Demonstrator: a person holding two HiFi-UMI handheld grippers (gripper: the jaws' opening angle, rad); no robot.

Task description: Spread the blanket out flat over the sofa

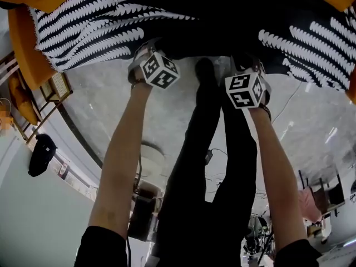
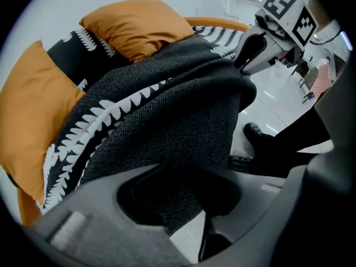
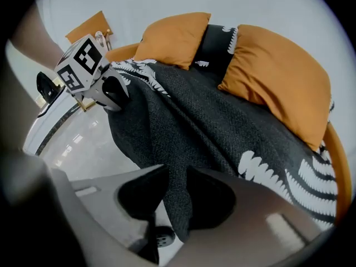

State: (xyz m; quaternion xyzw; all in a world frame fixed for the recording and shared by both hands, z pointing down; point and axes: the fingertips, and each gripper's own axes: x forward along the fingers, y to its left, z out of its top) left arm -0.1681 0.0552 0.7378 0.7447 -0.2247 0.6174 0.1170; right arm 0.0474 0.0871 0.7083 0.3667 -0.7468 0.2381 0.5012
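A dark grey blanket (image 1: 222, 15) with white fern-leaf stripes lies draped over an orange sofa (image 3: 342, 171) and hangs off its front edge. Two orange cushions (image 3: 175, 38) (image 3: 278, 82) lean on the backrest. My left gripper (image 2: 189, 177) has a fold of the blanket's front hem between its jaws and grips it. A little to its right, my right gripper (image 3: 172, 174) pinches the same hem, with the cloth's end hanging below the jaws. In the head view both grippers (image 1: 143, 54) (image 1: 250, 65) sit side by side at the blanket's edge, their tips hidden by cloth.
The person's black-trousered legs (image 1: 211, 166) and a dark shoe (image 2: 253, 131) stand on pale marble floor (image 1: 311, 127) in front of the sofa. A wooden chair (image 1: 53, 88) and a black bag (image 1: 41, 152) are off to the left.
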